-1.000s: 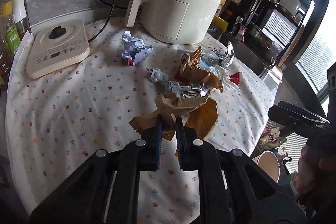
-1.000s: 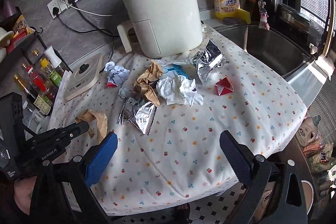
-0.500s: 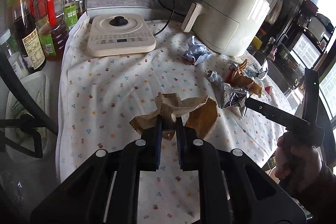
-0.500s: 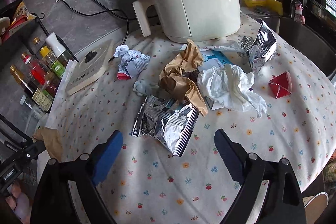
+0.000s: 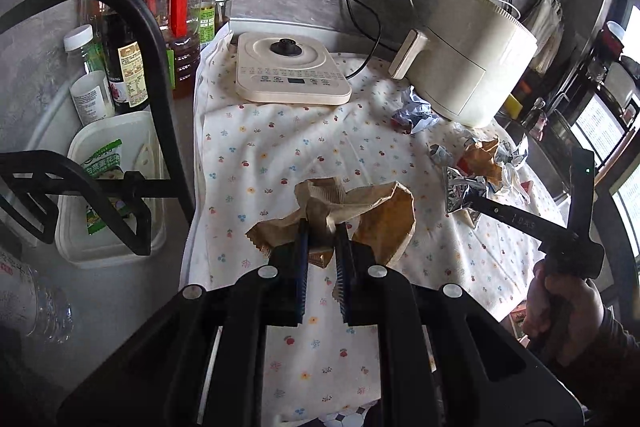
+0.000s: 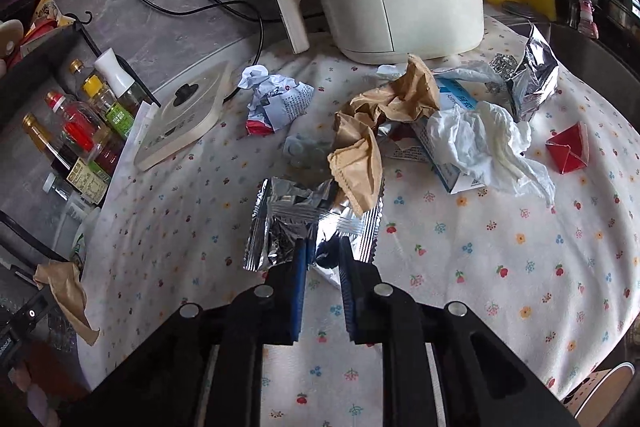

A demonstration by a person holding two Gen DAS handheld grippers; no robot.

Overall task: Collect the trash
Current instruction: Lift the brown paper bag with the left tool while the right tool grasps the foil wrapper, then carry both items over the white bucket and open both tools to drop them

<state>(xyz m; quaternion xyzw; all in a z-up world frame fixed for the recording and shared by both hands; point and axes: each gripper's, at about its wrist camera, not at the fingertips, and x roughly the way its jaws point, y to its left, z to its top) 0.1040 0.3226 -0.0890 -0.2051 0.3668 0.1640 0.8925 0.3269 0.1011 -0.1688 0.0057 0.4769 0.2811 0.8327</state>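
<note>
Flowered cloth covers the worktop (image 5: 280, 147). Left view: my left fingers (image 5: 322, 241) are clamped on crumpled brown paper (image 5: 360, 211), light and soft, bunched between them. Right view: my right fingers (image 6: 322, 255) pinch a foil wrapper (image 6: 288, 223) by its near edge; slippery, weightless, so gripping that crimped seam seems wisest.

Crumpled matt brown paper (image 5: 360, 211) is seen, a glossy creased foil wrapper (image 6: 312, 223), and printed cloth (image 6: 480, 267) beneath.
</note>
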